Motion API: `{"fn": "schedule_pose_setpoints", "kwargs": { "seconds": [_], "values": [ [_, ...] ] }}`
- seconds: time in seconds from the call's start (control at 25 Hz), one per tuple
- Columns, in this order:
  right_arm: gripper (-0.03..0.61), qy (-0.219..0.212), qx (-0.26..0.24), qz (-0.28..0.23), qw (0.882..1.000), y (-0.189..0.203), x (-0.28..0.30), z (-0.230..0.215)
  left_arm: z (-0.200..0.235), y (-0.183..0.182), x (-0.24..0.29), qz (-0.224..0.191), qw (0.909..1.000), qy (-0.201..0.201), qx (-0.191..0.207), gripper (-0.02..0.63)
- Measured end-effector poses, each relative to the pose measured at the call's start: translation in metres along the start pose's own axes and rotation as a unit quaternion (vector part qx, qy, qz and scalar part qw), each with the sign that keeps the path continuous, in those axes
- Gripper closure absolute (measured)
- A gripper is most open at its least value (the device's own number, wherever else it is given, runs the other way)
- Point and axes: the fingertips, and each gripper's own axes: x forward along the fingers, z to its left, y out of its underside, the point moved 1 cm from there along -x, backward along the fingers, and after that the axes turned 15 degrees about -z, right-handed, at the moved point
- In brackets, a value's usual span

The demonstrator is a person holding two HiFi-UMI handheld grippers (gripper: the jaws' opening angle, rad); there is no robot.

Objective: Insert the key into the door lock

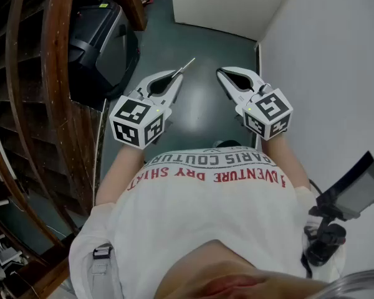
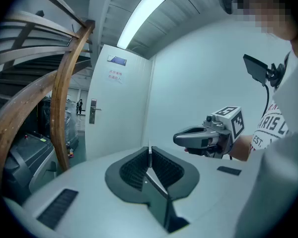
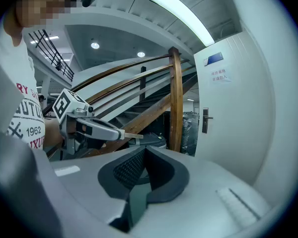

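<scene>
My left gripper [image 1: 174, 80] is shut on a thin metal key [image 1: 187, 66], whose blade sticks out past the fingertips. In the left gripper view the key [image 2: 150, 155] stands edge-on between the closed pads, pointing toward a white door [image 2: 119, 108] with a metal lock and handle [image 2: 93, 111] some way off. My right gripper [image 1: 223, 75] is held level beside the left one, shut with nothing in it. The right gripper view shows its closed jaws, the same door handle [image 3: 205, 119] ahead to the right, and the left gripper [image 3: 120, 134] with the key [image 3: 133, 136].
A curved wooden stair rail [image 1: 56, 104] runs along the left, with a black machine [image 1: 100, 42] by it. A white wall [image 1: 336, 73] closes the right side. The floor [image 1: 199, 48] is dark green. A camera rig [image 1: 336, 210] hangs at the person's right side.
</scene>
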Motion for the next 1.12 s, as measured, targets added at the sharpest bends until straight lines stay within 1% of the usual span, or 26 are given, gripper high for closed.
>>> {"fn": "schedule_pose_setpoints", "kwargs": {
  "seconds": [0.2, 0.48, 0.72, 0.88, 0.96, 1.04, 1.12],
  "values": [
    [0.577, -0.004, 0.003, 0.0, 1.0, -0.005, 0.002, 0.004, 0.003, -0.006, -0.001, -0.001, 1.0, 0.003, 0.001, 0.591],
    [0.577, -0.002, 0.028, -0.008, 1.0, -0.003, 0.001, 0.009, 0.001, -0.005, -0.003, -0.003, 0.9999, 0.013, -0.004, 0.591],
    [0.575, -0.01, 0.018, 0.005, 1.0, 0.002, 0.005, 0.017, 0.014, -0.001, -0.015, 0.0, 0.9999, 0.002, -0.011, 0.591],
    [0.575, -0.002, 0.018, 0.01, 1.0, 0.003, 0.011, 0.007, 0.024, -0.005, -0.007, -0.01, 0.9991, 0.013, -0.038, 0.591],
    [0.575, -0.001, 0.02, 0.017, 1.0, 0.009, 0.012, -0.002, 0.029, -0.004, 0.004, -0.017, 0.9986, 0.018, -0.047, 0.591],
    [0.575, -0.001, 0.025, 0.025, 0.999, 0.02, 0.017, -0.018, 0.039, 0.0, 0.02, -0.015, 0.9985, 0.017, -0.049, 0.591],
    [0.575, 0.003, 0.033, 0.03, 0.999, 0.03, 0.033, -0.042, 0.057, 0.008, 0.04, -0.004, 0.9987, 0.014, -0.049, 0.591]
  ]
}}
